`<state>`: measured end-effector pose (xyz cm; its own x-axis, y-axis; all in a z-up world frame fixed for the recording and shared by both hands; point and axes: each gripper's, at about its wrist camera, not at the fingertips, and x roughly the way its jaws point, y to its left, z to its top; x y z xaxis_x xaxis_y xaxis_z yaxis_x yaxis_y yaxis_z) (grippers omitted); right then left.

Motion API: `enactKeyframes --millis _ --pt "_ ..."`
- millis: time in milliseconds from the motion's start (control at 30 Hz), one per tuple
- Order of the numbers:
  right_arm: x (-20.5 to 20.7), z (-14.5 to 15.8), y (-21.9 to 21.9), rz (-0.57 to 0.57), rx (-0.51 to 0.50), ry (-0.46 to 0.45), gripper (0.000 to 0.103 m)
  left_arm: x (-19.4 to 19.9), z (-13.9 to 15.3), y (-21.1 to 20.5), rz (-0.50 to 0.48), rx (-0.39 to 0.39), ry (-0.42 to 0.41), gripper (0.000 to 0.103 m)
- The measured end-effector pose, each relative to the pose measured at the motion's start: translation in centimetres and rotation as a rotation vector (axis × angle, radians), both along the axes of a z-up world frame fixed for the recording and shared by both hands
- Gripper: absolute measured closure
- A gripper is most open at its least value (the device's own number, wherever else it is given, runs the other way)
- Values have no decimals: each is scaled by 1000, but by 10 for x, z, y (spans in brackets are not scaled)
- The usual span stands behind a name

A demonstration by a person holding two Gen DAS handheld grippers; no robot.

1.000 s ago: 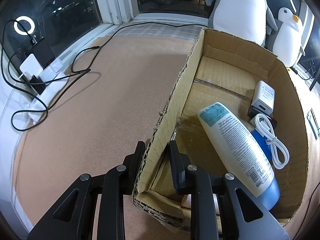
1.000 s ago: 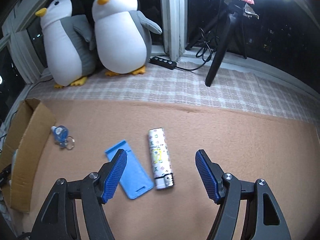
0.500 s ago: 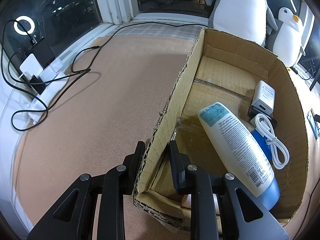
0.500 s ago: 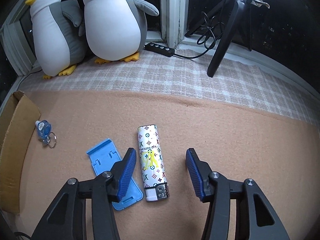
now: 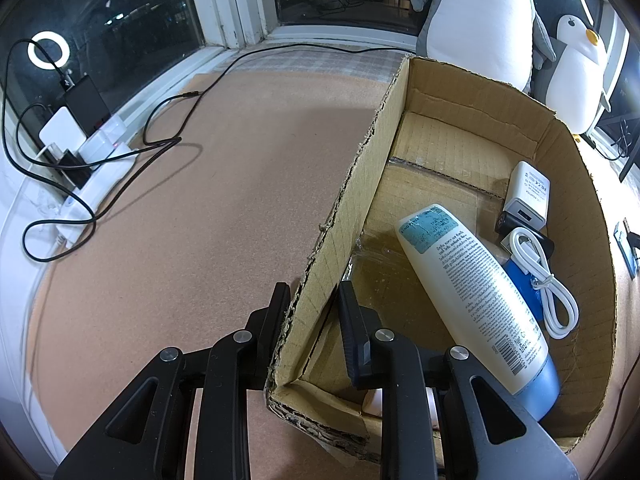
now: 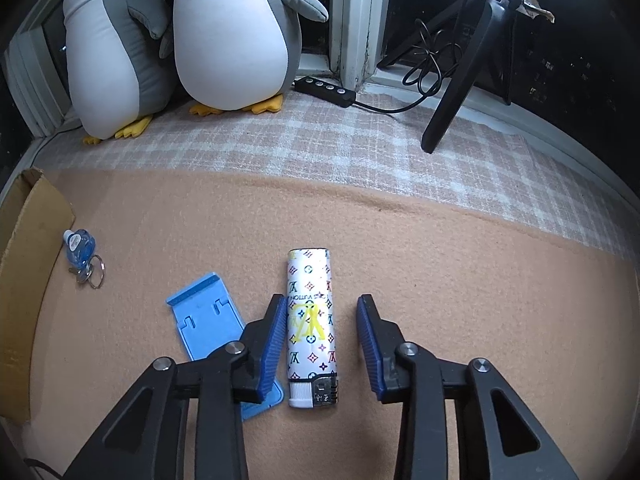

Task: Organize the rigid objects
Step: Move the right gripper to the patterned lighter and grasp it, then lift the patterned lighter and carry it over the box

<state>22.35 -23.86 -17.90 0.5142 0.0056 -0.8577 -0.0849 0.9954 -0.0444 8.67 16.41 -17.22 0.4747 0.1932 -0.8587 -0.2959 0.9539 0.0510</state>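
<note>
The white, pattern-printed oversized lighter [image 6: 310, 320] lies flat on the tan felt mat [image 6: 460, 280], its long axis running near to far, metal head and white base at the near end. That axis lines up with the way the right gripper [image 6: 322, 340] points, so the two blue-padded fingers [image 6: 274, 340] straddle its width, the short way across. The lighter sits off-centre between them: the left pad is just beside or touching its left edge, while a clear gap of mat shows between its right edge and the right pad. The jaws are closing around it and do not yet press from both sides. A flat blue plastic phone stand [image 6: 204, 320] lies just left of the lighter, partly under the left finger, close enough that it could be dragged along. Farther left a small blue keyring tag [image 6: 80, 246] lies near the brown cardboard box [image 5: 360, 208]. The left gripper [image 5: 314, 316] is clamped narrow on the box's near-left wall, holding it steady; inside lie a white lotion bottle [image 5: 472, 292], a white charger [image 5: 528, 196] and a coiled white cable [image 5: 544, 280].
</note>
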Motion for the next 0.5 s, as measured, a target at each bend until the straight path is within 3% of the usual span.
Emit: enactKeyframes --millis 133,500 --pt "-7 1 -5 0 1 8 82 0 0 0 0 0 0 82" --pt "-33 0 -23 -30 14 6 82 0 0 0 0 0 0 82"
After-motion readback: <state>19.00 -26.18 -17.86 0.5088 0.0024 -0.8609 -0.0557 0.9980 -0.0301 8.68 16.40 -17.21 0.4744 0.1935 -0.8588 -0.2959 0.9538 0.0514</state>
